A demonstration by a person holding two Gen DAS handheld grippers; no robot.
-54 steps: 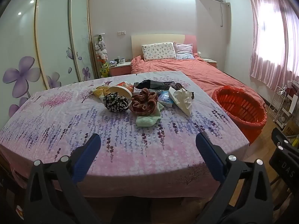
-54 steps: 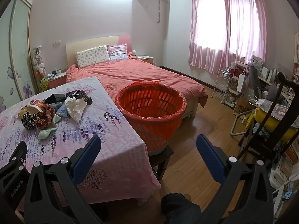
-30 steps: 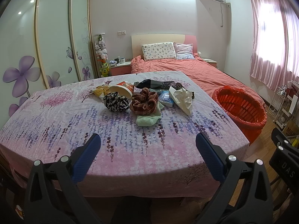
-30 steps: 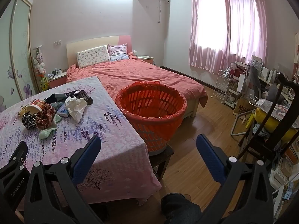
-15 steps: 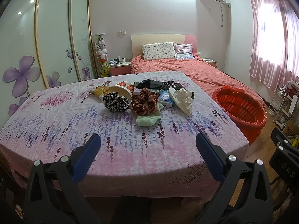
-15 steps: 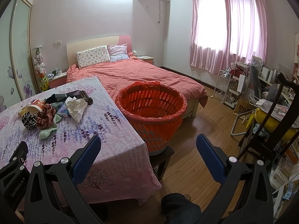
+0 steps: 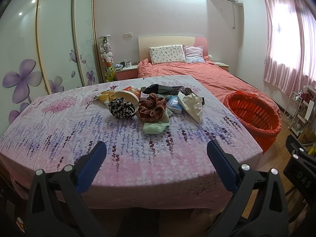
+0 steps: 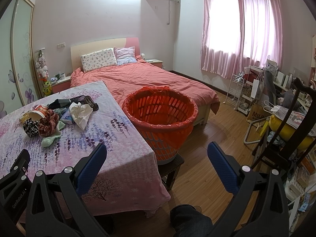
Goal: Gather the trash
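A pile of items lies mid-table on the lavender-print cloth point(image 7: 79, 130): crumpled white tissue point(image 7: 192, 103), a tipped paper cup point(image 7: 128, 95), a yellow wrapper point(image 7: 104, 96), a blue tissue pack point(image 7: 174, 103), a plaid scrunchie point(image 7: 151, 110), a black floral scrunchie point(image 7: 121, 108) and a green cloth point(image 7: 155, 127). An orange basket lined with a red bag point(image 8: 160, 114) stands at the table's right side. My left gripper point(image 7: 156, 158) is open and empty at the table's near edge. My right gripper point(image 8: 156, 158) is open and empty, over the table corner facing the basket.
A bed with a pink cover point(image 8: 150, 79) lies behind table and basket. A dark wooden chair point(image 8: 286, 122), a white wire rack point(image 8: 237, 92) and cluttered shelves stand on the right. The basket sits on a low dark stool point(image 8: 171, 164). A wardrobe point(image 7: 49, 45) is at the left.
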